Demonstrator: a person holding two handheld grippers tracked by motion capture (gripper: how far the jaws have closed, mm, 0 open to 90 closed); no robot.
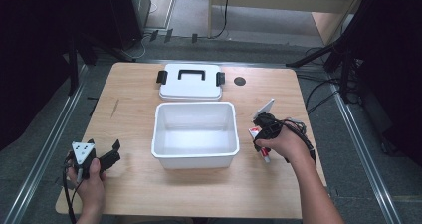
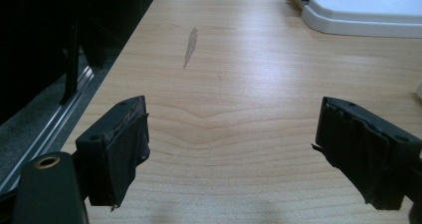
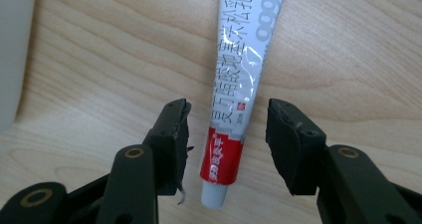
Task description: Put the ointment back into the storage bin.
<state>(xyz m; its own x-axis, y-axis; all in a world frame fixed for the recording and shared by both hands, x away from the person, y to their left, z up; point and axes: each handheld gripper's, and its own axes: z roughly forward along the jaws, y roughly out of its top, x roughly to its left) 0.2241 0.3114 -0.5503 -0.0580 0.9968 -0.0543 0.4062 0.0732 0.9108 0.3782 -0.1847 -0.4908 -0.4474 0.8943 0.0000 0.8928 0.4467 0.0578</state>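
A white and red tube (image 3: 239, 74) with printed characters lies flat on the wooden table, its cap end toward the camera in the right gripper view. My right gripper (image 3: 227, 114) hangs over it with one jaw on each side; a gap shows between each pad and the tube. In the high view that right gripper (image 1: 262, 127) is just right of the white bin (image 1: 194, 106), and the tube (image 1: 265, 156) pokes out under the hand. My left gripper (image 1: 113, 152) rests near the table's front left, its jaws wide apart over bare wood (image 2: 234, 134).
The bin is empty and sits mid-table; its wall shows at the left edge (image 3: 12, 50) of the right gripper view. Its white lid (image 1: 190, 82) with black handle and clips lies behind it, also far right (image 2: 363, 10). A dark round hole (image 1: 240, 81) marks the tabletop.
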